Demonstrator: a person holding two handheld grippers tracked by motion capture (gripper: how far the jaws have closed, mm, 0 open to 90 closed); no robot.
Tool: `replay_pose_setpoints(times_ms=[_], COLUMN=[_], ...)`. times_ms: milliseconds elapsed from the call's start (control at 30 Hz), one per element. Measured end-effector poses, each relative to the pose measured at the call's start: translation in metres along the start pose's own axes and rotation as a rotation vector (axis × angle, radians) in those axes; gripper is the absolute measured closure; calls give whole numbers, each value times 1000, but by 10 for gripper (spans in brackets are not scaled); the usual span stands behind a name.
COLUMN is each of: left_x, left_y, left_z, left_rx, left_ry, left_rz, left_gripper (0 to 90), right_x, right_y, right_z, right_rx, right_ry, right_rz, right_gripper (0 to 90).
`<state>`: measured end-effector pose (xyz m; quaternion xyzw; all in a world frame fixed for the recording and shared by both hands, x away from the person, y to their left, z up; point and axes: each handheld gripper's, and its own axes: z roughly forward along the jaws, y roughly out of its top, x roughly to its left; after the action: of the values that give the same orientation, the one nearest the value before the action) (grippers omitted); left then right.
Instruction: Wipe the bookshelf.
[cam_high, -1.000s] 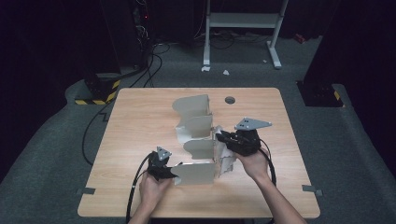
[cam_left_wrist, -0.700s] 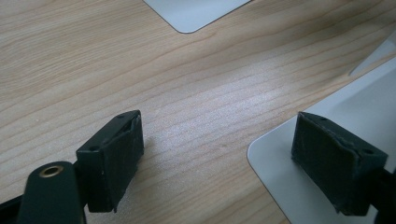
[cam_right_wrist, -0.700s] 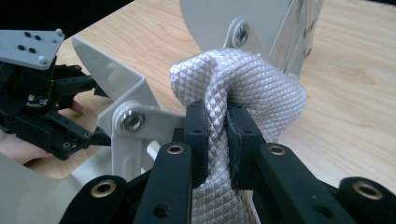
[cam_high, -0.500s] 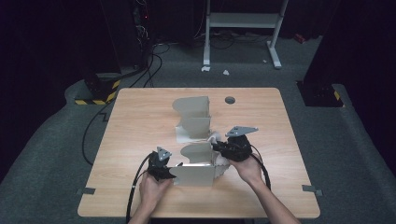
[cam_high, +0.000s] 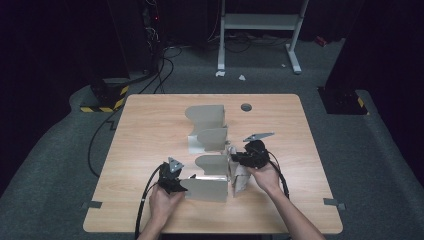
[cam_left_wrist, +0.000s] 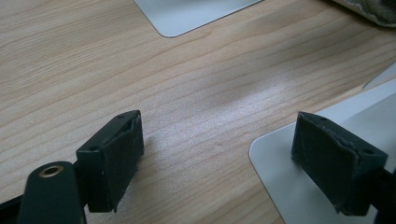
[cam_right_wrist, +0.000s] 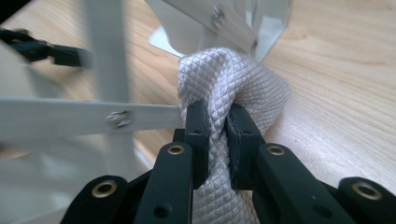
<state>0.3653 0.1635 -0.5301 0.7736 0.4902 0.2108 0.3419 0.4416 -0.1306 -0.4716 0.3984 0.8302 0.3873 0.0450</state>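
Wooden desk (cam_high: 150, 130) w/ metal divider rack (cam_high: 210, 150): right tool (cam_right_wrist: 217, 128) clamped on white cloth (cam_right_wrist: 233, 79) right by rack's near right end, left tool (cam_left_wrist: 217, 154) jaws apart at front panel; cloth prob. not yet seated.

No text, label, brand, number or readable sign shows anywhere. The nearest to a sign is the yellow-and-black striped hazard marking (cam_high: 107, 98) on the floor (bare stripes, no lettering) at ten o'clock from the light wooden tabletop (cam_high: 150, 135).
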Motion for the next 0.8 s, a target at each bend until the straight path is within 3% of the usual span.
replay_pose_setpoints(times_ms=[67,133,333,367,500,600,700,800], left_x=[0,0,0,0,0,0,0,0], left_y=[0,0,0,0,0,-1,-1,-1], left_z=[0,0,0,0,0,-1,-1,-1], left_rx=[0,0,-1,-1,-1,-1,-2,-3], left_ry=[0,0,1,1,1,2,1,2], left_rz=[0,1,1,1,1,2,1,1], left_gripper=[170,170,174,175,175,176,178,178], right_x=[0,4,16,21,26,26,24,18], right_y=[2,10,30,38,47,47,41,24], right_z=[2,-2,-33,-46,-61,-58,-45,-20], right_rx=[-2,-39,-123,-153,-212,-208,-177,-119], right_ry=[3,9,-13,-18,-18,-20,-26,-25], right_rz=[-2,-8,-68,-94,-116,-114,-104,-77], right_gripper=[812,812,814,814,815,815,816,817])
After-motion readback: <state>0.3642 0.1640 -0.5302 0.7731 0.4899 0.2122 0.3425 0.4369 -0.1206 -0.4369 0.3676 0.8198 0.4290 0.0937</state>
